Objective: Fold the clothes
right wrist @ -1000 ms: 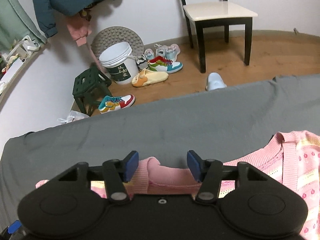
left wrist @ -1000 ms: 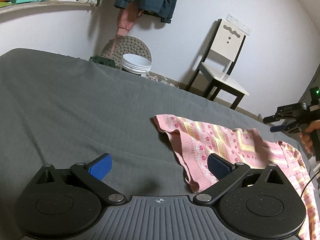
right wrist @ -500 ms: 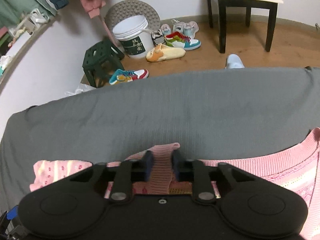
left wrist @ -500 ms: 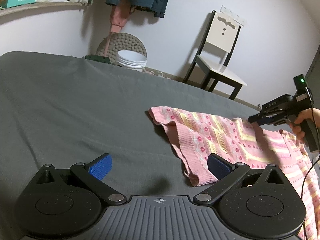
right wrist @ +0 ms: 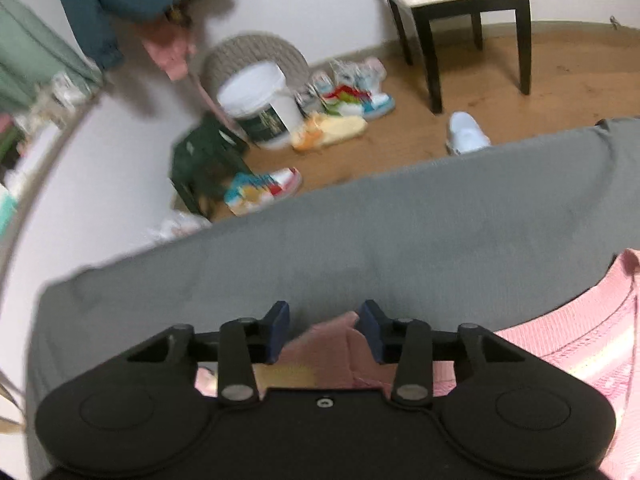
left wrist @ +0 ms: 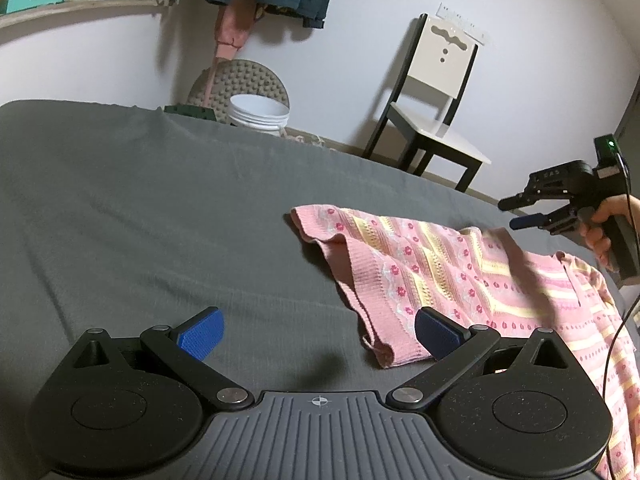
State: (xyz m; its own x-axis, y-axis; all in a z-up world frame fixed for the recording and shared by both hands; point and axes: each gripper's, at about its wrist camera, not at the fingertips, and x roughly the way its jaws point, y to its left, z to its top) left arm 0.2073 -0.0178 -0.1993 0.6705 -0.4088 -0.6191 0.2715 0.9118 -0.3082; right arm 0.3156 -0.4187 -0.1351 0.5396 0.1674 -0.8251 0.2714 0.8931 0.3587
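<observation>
Lying on the grey cloth point(left wrist: 168, 200), the pink knitted sweater point(left wrist: 460, 276) spreads ahead and to the right of the left gripper point(left wrist: 318, 334), whose jaws stand wide apart, its right pad point(left wrist: 436, 334) just over the sweater's near edge. Beyond the garment, the right gripper point(right wrist: 323, 330) hangs above it in a hand point(left wrist: 600, 228), jaws parted, a raised pink fold between them untouched.
</observation>
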